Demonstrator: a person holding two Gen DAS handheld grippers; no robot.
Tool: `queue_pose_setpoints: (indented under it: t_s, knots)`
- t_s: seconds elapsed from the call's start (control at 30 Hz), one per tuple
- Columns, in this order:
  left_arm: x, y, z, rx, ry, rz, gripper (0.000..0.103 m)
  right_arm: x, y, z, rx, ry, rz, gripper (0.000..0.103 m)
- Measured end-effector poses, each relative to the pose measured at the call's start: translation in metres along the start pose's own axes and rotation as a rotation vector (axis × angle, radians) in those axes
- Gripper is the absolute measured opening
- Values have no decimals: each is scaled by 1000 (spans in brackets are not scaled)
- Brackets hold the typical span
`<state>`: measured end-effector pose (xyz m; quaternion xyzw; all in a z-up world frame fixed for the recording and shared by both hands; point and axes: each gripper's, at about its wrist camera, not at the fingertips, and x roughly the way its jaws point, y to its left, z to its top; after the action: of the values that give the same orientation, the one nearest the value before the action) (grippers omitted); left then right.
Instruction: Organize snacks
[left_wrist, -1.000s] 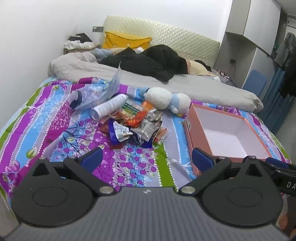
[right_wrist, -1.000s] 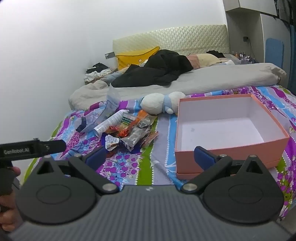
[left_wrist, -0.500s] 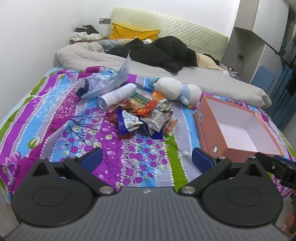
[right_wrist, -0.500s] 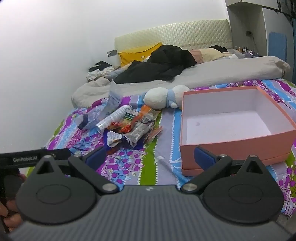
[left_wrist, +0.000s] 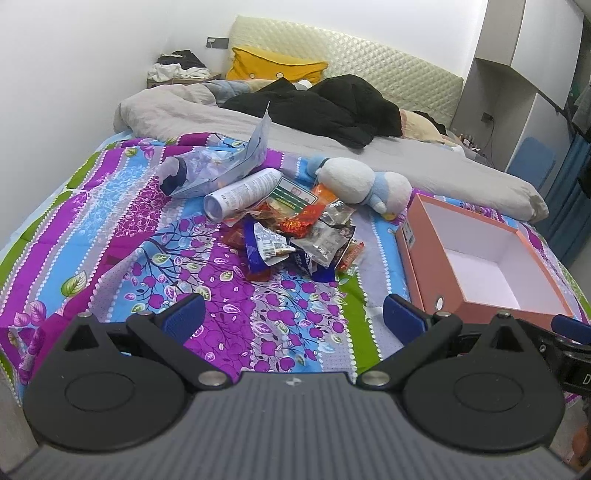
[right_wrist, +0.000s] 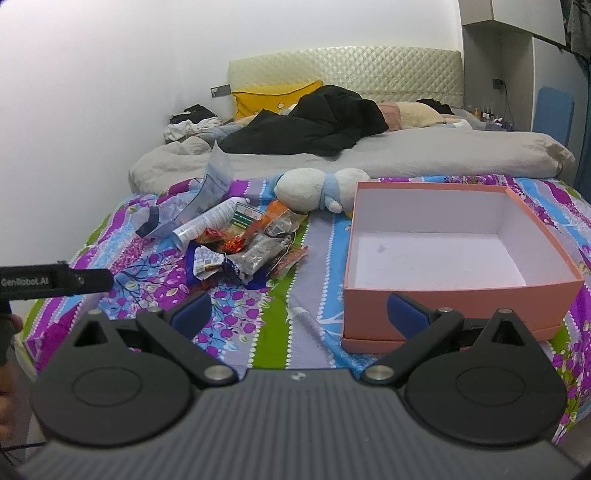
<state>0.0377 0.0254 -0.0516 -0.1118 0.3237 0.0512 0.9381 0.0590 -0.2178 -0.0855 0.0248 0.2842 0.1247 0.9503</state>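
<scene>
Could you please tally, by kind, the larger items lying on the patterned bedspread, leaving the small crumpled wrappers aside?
Open pink box: 1
White and blue plush toy: 1
White cylindrical tube: 1
Clear plastic bag: 1
Total: 4
The wrappers in the snack pile overlap too much to count reliably.

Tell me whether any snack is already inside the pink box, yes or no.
No. In the right wrist view the pink box shows only its bare white floor, while the snack pile lies on the bedspread beside it.
</scene>
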Motion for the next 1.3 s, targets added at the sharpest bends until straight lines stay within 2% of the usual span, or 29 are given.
queue_pose_setpoints:
  t_s: [0.4,1.3]
  knots:
    - [-2,0,-6,7,-7,-1,103,-1,1,-2,-39,15,-26,103]
    - [-3,1,-7,11,-10,-1,103,0,2,-4,-35,29,-14,103]
